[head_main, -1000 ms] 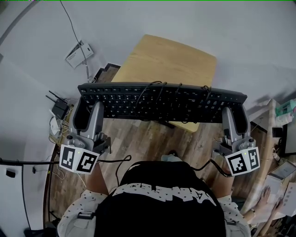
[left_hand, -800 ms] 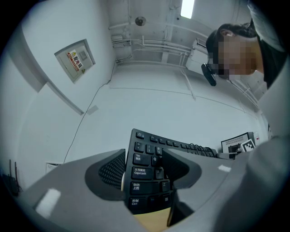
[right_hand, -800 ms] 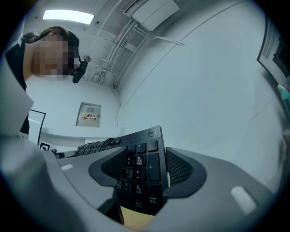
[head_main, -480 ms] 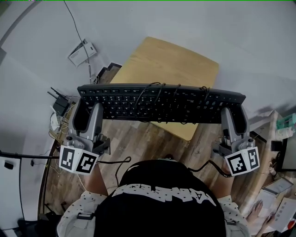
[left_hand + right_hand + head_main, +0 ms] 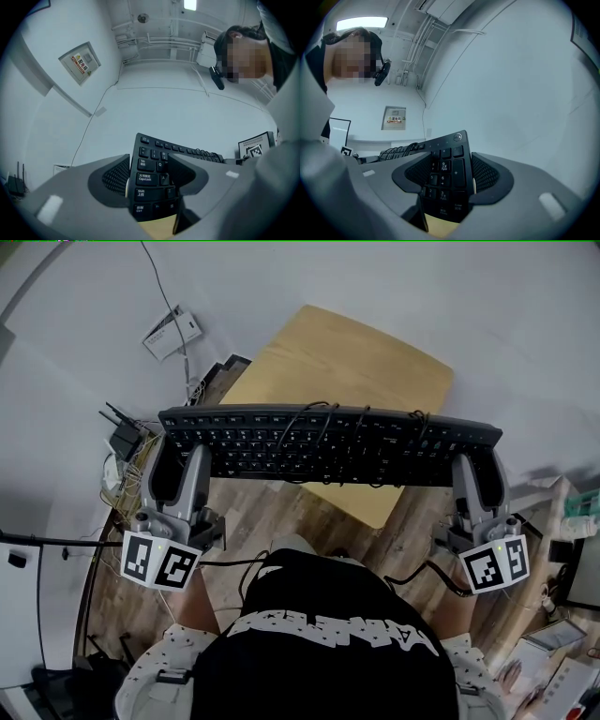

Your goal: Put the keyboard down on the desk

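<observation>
Left gripper (image 5: 177, 444) and right gripper (image 5: 478, 454) each pinch one end of the black keyboard (image 5: 309, 442) above the wooden desk (image 5: 352, 362); uneven lowering could twist it loose

Matt black plastic on the keyboard (image 5: 328, 442), smooth pale wood desk (image 5: 356, 352), grainy brown plank floor (image 5: 281, 512), matt grey left claw (image 5: 178, 451) and right claw (image 5: 476, 463).

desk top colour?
Light wood tan desk, clearest in the head view.

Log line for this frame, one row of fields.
left gripper: shut on keyboard left end | right gripper: shut on right end | keyboard: aloft over desk, not set down
</observation>
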